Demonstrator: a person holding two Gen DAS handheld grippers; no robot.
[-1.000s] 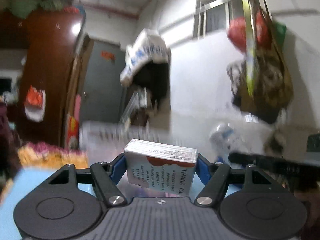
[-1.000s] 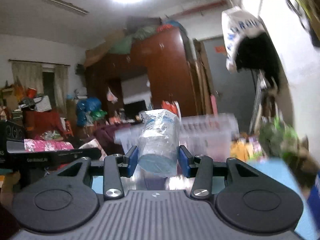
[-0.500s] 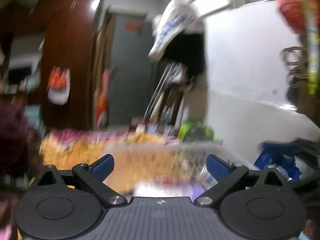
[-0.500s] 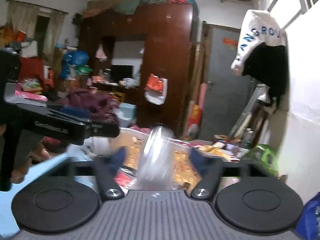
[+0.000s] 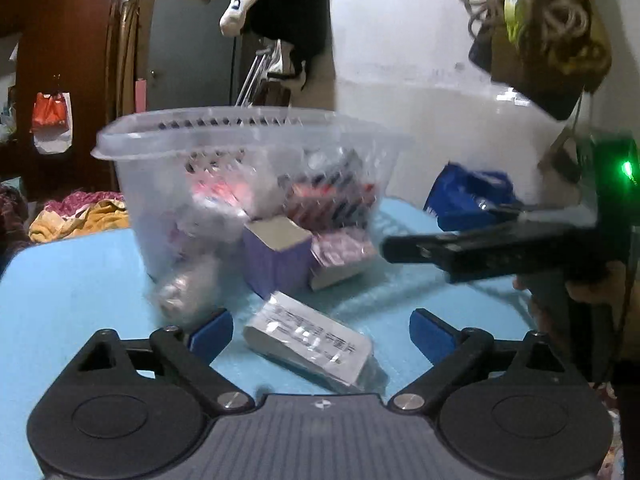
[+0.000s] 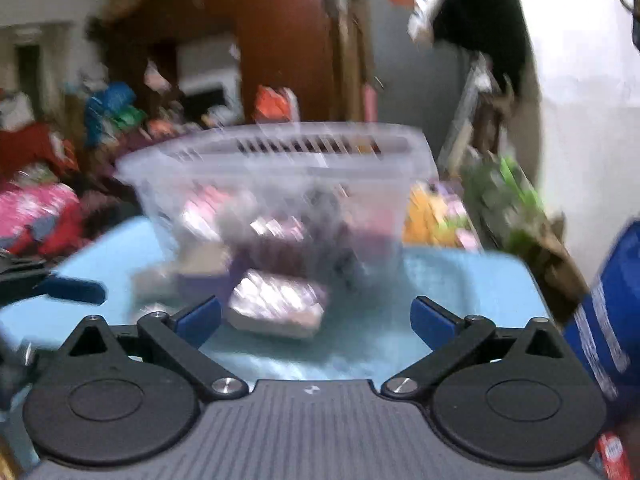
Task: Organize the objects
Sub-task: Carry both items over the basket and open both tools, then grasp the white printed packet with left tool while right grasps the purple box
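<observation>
Clear plastic basket (image 5: 248,148) full of packets stands on the blue surface (image 5: 72,280). Both tools, left tool (image 5: 321,334) and right tool (image 6: 316,322), have just spread wide, empty; a white box (image 5: 308,342) lies beneath the left.

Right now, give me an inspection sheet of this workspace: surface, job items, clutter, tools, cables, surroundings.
Surface: light blue tabletop, mostly bare at the left.
Job's things: clear plastic basket holding blurred packets; white printed box lying flat, purple box and silvery pack outside it.
Clutter: blue bag at the right.
Tools: left tool open, over the white box without touching it; right tool open, holding nothing. Both have just been opening.
Cables: coiled rope hanging on the wall.
Surroundings: wooden wardrobe, grey door, hanging clothes.
</observation>
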